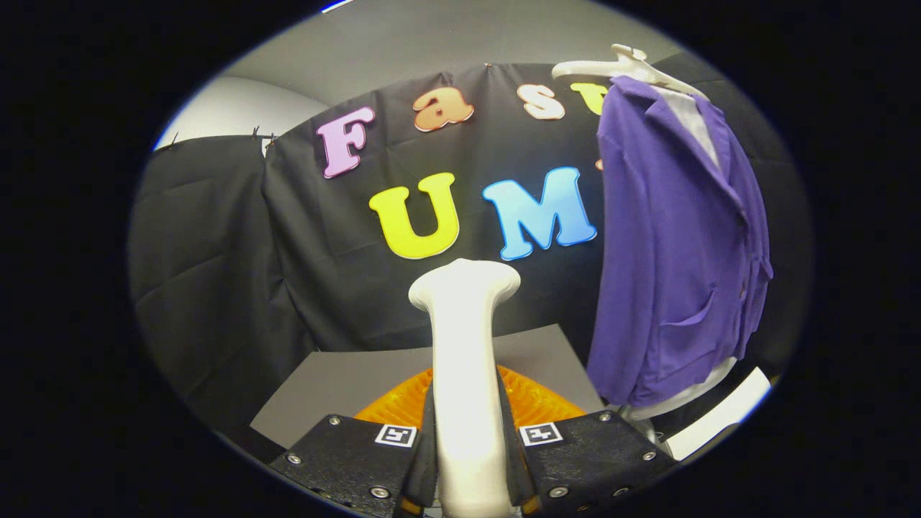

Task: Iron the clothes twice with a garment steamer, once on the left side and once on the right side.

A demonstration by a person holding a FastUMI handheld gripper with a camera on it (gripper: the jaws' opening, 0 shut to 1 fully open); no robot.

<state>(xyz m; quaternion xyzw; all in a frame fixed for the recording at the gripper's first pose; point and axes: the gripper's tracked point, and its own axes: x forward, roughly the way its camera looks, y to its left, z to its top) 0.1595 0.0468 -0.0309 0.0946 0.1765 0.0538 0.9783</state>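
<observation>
A: Black cloth (216,252) hangs at the far left as the booth's wall, and we see a pale grey wall (237,108) above it. What do we find next, moving right?

B: Next we meet a grey board (345,374) lying flat below the cloth. On it, just ahead of the fingers, sits an orange ribbed mat (532,399), partly hidden by the tool.

A: And at the centre?

B: At the centre we see the gripper (468,460), its two black fingers (360,460) each carrying a small square marker. They are closed on the handle of the white steamer (464,345), one finger pressing each side. The steamer stands upright between them, and its wider head rises beyond the fingertips, in front of the cloth.

A: Where is the garment?

B: To the right of the steamer, and apart from it, we see the purple jacket (669,252). It hangs on a white hanger (626,68) over a white form, whose lower edge (691,392) shows beneath the hem. The jacket has a collar, a buttoned front and a patch pocket low on its side. We cannot tell how far it hangs behind the steamer head.

A: And past the jacket?

B: Below and right of it we see a white strip (727,414); we cannot tell what it belongs to.
</observation>
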